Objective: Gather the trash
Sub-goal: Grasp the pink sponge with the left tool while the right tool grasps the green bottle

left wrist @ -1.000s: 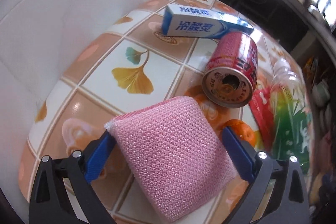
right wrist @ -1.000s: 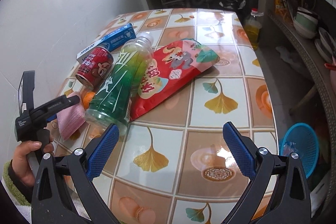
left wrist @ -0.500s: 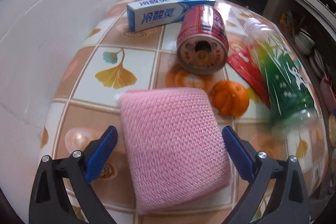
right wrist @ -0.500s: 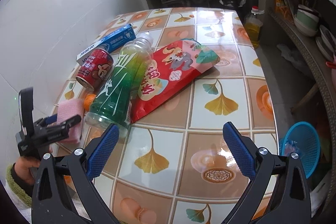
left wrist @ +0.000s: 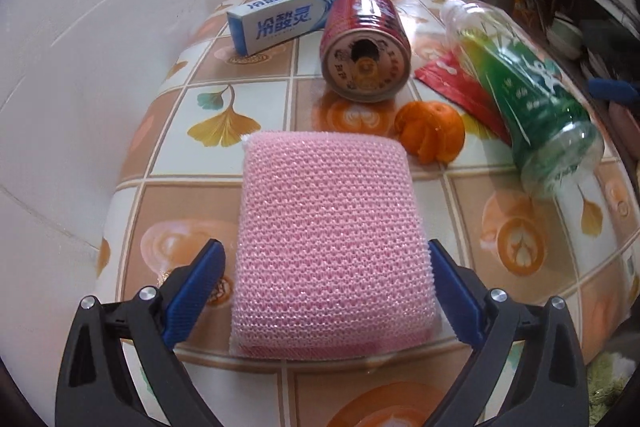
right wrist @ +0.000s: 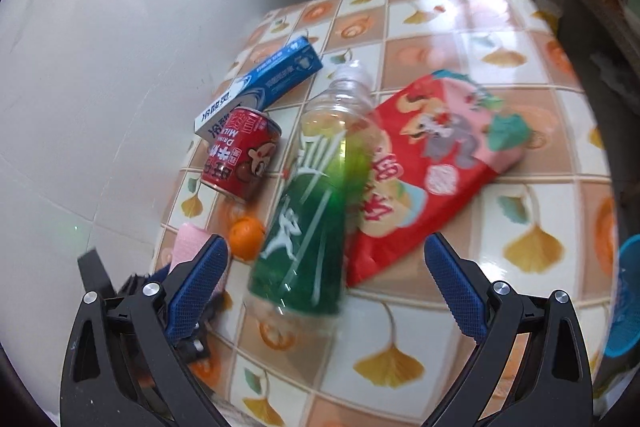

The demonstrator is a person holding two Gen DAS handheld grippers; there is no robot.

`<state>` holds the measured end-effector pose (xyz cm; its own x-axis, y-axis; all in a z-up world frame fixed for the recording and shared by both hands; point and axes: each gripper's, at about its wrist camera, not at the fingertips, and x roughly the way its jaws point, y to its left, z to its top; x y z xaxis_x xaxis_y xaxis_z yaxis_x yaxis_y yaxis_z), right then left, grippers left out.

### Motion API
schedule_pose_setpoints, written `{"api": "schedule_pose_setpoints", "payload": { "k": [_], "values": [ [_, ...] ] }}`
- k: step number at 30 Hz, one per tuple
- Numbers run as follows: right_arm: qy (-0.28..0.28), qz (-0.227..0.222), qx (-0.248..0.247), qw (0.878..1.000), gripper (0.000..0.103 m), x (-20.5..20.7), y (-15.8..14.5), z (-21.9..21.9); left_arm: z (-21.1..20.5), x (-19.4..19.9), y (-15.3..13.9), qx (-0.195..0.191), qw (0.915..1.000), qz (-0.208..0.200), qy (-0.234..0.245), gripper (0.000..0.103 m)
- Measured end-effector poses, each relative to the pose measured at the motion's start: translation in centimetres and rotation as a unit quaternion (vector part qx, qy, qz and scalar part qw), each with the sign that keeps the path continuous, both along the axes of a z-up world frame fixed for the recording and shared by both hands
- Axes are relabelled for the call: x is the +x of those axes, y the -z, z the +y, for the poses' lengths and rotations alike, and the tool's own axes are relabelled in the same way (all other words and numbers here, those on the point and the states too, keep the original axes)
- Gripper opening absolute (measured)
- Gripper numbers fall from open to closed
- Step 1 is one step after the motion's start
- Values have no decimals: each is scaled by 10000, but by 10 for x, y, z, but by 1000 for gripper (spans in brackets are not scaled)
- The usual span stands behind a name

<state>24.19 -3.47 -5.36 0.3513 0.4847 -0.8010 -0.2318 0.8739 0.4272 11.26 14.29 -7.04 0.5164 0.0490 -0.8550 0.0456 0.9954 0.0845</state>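
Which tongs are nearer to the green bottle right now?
Right. The right tongs are open with the green bottle's base just ahead between them; the left tongs straddle the pink sponge, off to the bottle's side.

Between my left gripper [left wrist: 326, 291] fingers lies a pink scouring pad [left wrist: 332, 239] of coarse knitted mesh, rough and faintly sparkling. My finger pads [left wrist: 196, 291] are blue textured rubber or plastic on matt black plastic arms with shiny metal screws. The table [left wrist: 520, 247] wears a glossy, smooth patterned covering that mirrors the light. The red can [left wrist: 366, 47] is shiny metal. The toothpaste box [left wrist: 296, 15] is smooth printed card. The bottle [right wrist: 316, 211] is clear glossy plastic. The red snack bag [right wrist: 432, 171] is slick printed film. The orange peel [left wrist: 432, 135] looks dimpled and matt. The wall [right wrist: 100, 47] is glossy white tile.
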Motion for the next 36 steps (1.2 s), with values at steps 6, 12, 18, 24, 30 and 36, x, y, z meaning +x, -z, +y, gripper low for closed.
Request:
{"api": "schedule_pose_setpoints", "payload": {
  "k": [6, 12, 18, 24, 30, 36],
  "values": [
    [1, 53, -344, 9994, 92, 18, 11, 26, 0, -1, -1, 42, 9999, -43, -93, 96],
    [117, 167, -538, 9983, 84, 28, 23, 32, 4, 1, -1, 60, 9998, -140, -149, 88],
    [140, 267, -667, 9973, 80, 35, 34, 41, 4, -1, -2, 119, 9996, -222, -118, 81],
    [178, 423, -556, 9974, 70, 38, 43, 36, 4, -3, -3, 75, 9995, -279, -116, 80],
    [288, 568, -88, 9979, 61, 40, 47, 23, 4, -3, -4, 1, 9994, -296, -151, 79],
    [421, 595, 137, 9972, 60, 40, 46, 13, 6, -4, -5, -40, 9993, -314, -194, 79]
  ]
}}
